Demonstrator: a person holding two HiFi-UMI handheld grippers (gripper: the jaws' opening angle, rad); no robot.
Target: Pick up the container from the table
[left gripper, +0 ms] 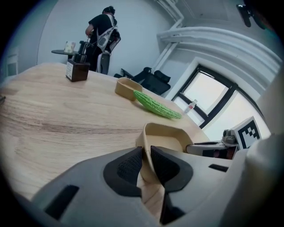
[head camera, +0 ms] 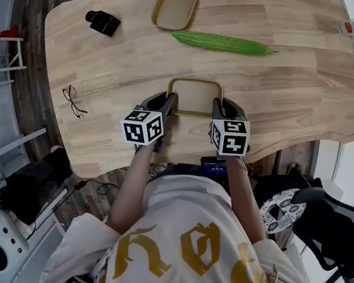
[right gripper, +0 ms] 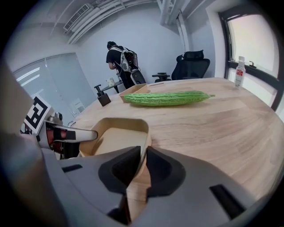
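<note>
A tan, shallow rectangular container (head camera: pixel 194 97) sits on the wooden table (head camera: pixel 292 89) near its front edge. My left gripper (head camera: pixel 170 101) is shut on the container's left wall; in the left gripper view (left gripper: pixel 146 153) its black pads pinch the thin rim of the container (left gripper: pixel 166 133). My right gripper (head camera: pixel 217 108) is shut on the right wall, and the right gripper view (right gripper: pixel 144 153) shows the container (right gripper: pixel 115 135) rim clamped between its pads. Each gripper shows in the other's view across the container. The container's base looks to rest on the table.
A second tan container (head camera: pixel 175 7) and a long green gourd (head camera: pixel 220 42) lie farther back. A black holder (head camera: pixel 102 22) stands back left, glasses (head camera: pixel 72 101) lie at the left edge, a bottle (head camera: pixel 352 26) back right. An office chair (head camera: pixel 331 222) stands at my right.
</note>
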